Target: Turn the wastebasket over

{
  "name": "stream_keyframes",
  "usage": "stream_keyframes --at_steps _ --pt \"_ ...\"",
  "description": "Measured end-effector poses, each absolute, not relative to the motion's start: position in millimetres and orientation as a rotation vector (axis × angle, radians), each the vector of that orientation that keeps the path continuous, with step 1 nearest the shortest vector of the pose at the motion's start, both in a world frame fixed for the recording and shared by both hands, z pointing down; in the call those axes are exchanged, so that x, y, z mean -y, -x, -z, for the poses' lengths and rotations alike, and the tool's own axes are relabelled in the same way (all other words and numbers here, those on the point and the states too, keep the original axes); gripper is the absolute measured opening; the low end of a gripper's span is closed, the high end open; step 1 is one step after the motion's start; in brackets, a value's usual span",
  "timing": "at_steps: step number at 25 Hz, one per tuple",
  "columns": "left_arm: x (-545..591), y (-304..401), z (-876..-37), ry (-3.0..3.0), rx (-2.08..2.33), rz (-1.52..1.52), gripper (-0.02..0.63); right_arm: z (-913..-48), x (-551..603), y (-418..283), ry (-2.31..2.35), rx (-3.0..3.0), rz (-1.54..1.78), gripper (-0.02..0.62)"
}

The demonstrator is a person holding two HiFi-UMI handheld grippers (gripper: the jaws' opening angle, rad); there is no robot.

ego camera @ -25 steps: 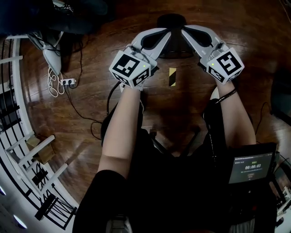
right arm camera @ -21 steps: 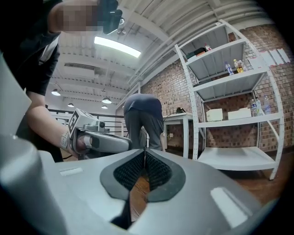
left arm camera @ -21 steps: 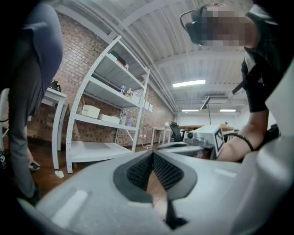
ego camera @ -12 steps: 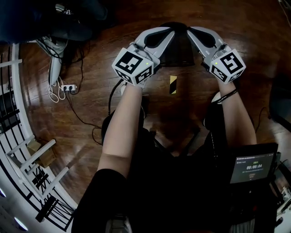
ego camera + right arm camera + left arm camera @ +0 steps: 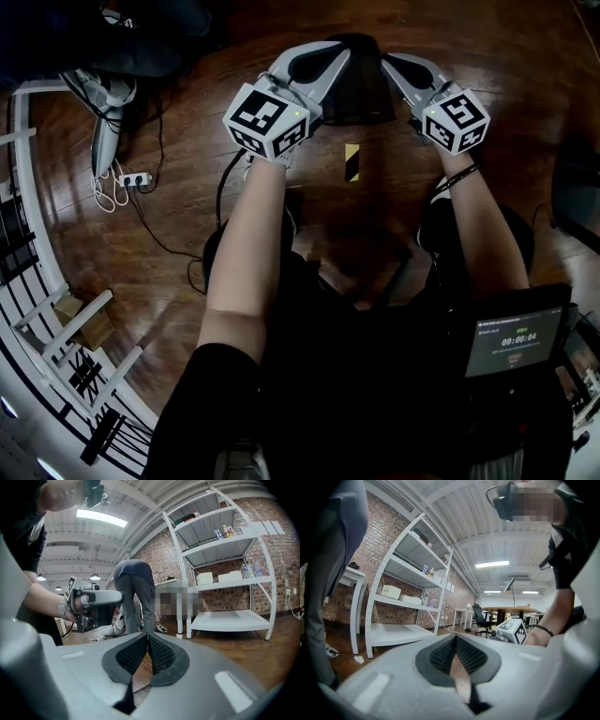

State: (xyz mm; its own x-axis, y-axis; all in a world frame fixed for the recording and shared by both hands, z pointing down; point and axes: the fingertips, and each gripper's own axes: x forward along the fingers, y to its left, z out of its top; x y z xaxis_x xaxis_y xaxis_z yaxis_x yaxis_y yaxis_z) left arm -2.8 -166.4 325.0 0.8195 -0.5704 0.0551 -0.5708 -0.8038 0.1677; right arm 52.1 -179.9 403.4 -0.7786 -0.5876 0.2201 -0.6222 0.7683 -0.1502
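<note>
change: left gripper [image 5: 339, 54] and right gripper [image 5: 389, 64] have closed in, flanking black tapered wastebasket [image 5: 361, 94] | claws: both clenched, empty | meaning: side-squeeze probably set for tipping; contact unclear

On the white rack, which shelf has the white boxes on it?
The second shelf from the bottom: two white boxes sit side by side on it. The shelf above has small bottles instead.
</note>
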Motion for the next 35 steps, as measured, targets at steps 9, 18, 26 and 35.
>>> stream_keyframes --at_steps 9,18,26,35 --pt "165.6 7.6 -308.7 -2.839 0.916 0.021 0.002 -469.8 166.9 -74.6 -1.312 2.741 -0.897 0.011" --pt "167.1 -0.3 -293.0 -2.848 0.912 0.043 0.002 -545.8 135.9 -88.8 -1.525 2.554 -1.244 0.012" --pt "163.8 -11.0 -341.2 -2.813 0.883 -0.086 0.002 -622.0 110.6 -95.4 -1.697 2.323 -1.536 0.038" --pt "162.6 -35.7 -359.4 -2.815 0.832 -0.165 0.002 -681.0 90.9 -89.6 -1.923 1.943 -2.035 0.117"
